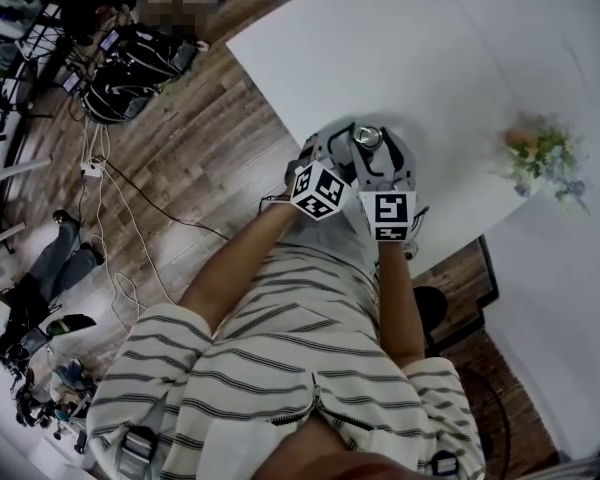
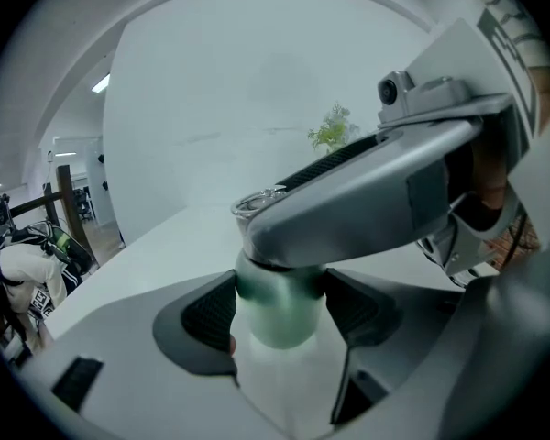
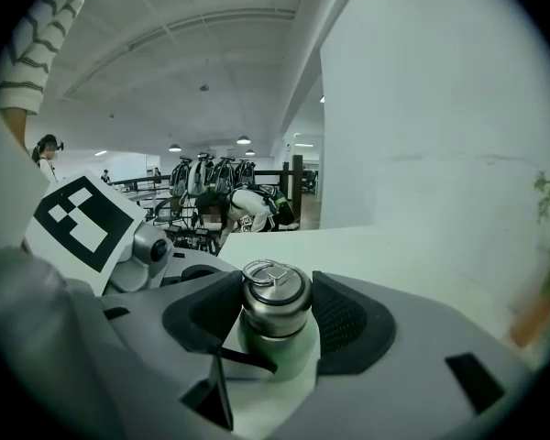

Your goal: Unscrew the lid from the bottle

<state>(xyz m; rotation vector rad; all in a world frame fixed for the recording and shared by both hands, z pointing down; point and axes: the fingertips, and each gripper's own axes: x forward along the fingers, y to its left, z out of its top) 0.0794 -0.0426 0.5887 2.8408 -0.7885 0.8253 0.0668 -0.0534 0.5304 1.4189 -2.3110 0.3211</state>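
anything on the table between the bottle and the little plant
No. In the head view the table is bare white surface all the way from the bottle to the plant.

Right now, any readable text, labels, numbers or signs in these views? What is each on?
No readable text anywhere.
left marker cube, right marker cube: black-and-white square patterns only, no letters.
bottle and lid: no label or print visible.
bag in the background: print too small and blurred to read.
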